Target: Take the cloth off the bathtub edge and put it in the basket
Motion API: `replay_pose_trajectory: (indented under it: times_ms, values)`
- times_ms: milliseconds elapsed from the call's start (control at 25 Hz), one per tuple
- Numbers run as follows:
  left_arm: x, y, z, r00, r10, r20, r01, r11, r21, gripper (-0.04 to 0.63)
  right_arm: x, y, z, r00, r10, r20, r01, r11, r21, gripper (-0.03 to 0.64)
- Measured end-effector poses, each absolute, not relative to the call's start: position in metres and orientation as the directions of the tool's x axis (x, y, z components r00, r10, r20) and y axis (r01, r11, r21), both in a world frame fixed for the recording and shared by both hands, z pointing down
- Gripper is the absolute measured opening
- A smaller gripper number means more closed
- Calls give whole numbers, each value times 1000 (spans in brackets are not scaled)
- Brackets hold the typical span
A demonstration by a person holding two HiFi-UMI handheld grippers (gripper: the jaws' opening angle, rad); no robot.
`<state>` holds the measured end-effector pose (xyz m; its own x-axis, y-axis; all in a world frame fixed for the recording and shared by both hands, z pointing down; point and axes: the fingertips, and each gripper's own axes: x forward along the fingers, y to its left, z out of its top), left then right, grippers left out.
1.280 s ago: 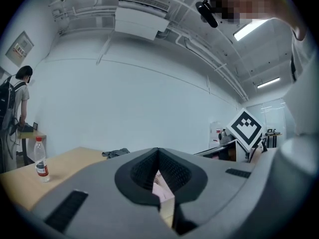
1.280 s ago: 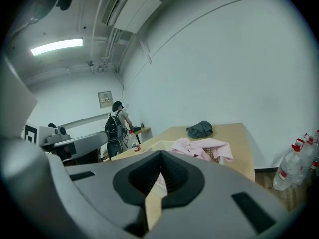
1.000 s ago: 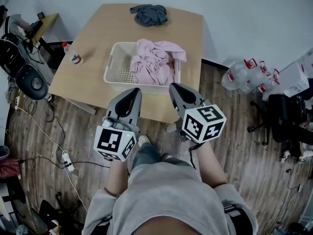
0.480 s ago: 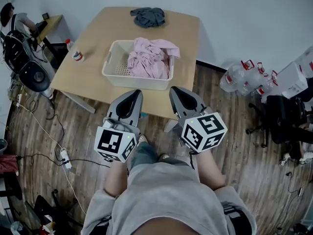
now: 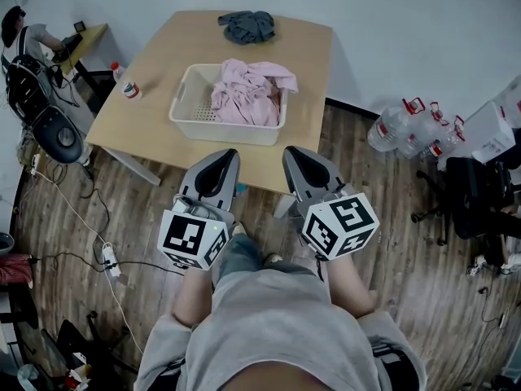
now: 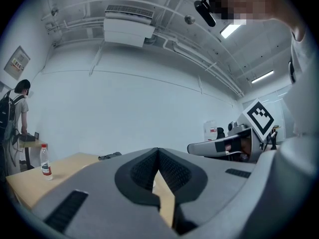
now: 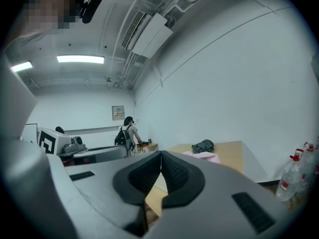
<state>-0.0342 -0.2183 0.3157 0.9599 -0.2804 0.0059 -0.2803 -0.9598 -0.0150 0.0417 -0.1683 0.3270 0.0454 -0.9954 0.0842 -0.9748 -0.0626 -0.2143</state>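
A pink cloth lies bunched in the right half of a white basket on a wooden table. A dark grey cloth lies near the table's far edge; it also shows in the right gripper view as a dark grey cloth behind the pink cloth. My left gripper and right gripper hang side by side over the table's near edge, short of the basket. Both are shut with nothing between the jaws. No bathtub is in view.
A small bottle stands on the table's left part, seen too in the left gripper view as a bottle. A person with a backpack stands at a desk far left. Water jugs and a dark chair stand at the right; cables lie on the floor.
The view has shifted slightly, so the table and basket sit a little farther up the picture. Both grippers keep the same shut pose side by side.
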Motion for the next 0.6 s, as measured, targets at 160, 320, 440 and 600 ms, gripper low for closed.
replay_pose_trajectory:
  times_ms: [160, 320, 440, 600]
  values:
    - [-29, -215, 316, 962, -271, 9, -271, -962, -19, -3, 45, -165, 328, 50, -996, 77, -974, -66, -218, 9]
    - [-25, -212, 315, 965, -263, 13, -262, -965, -27, -3, 48, -163, 327, 54, -996, 72, -973, -68, -220, 9]
    - [-24, -210, 314, 966, -259, 16, -258, -966, -30, -3, 48, -162, 326, 53, -996, 68, -974, -66, -219, 9]
    - [-23, -209, 315, 967, -255, 19, -254, -967, -34, -3, 46, -162, 325, 49, -997, 64, -975, -62, -215, 9]
